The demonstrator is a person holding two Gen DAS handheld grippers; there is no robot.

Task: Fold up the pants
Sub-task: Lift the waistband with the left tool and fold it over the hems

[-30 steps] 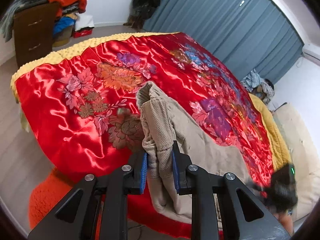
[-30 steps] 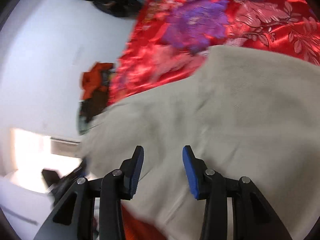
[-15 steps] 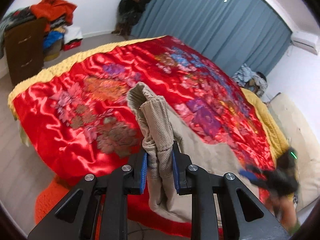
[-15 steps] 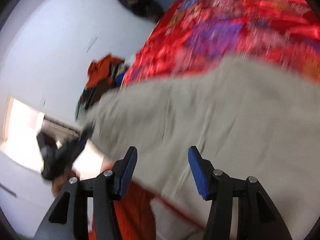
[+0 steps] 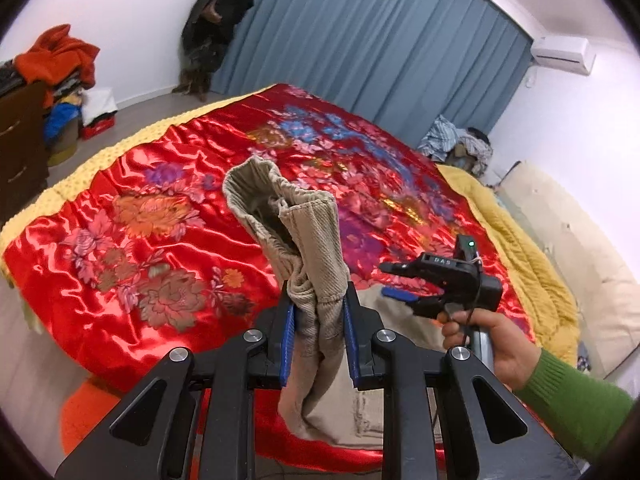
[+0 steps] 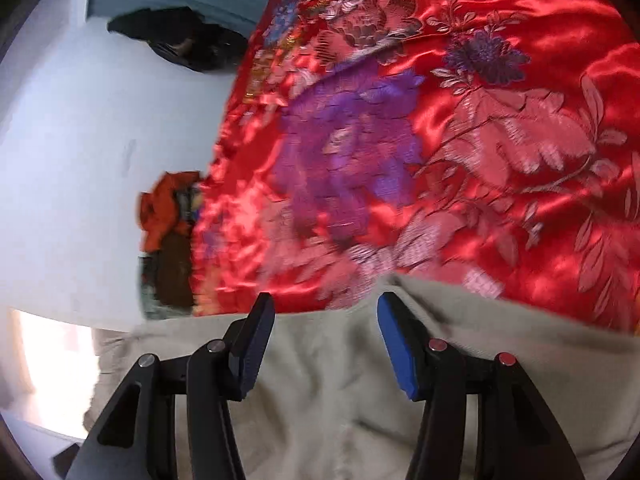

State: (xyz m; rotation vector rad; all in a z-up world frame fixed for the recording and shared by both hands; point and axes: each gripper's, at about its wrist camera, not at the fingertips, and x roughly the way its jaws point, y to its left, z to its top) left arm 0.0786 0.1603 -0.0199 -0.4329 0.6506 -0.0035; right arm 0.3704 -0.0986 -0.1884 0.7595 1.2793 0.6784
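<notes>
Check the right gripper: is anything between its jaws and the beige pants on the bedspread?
Nothing visible. The right gripper hangs open just above the beige pants, only bare fabric under its jaws. The left gripper is shut on the pants' other end.

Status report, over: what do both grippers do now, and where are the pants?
Left gripper shut on pants, end lifted. Right gripper open, empty, above pants on red bedspread. Nothing in the way.
</notes>
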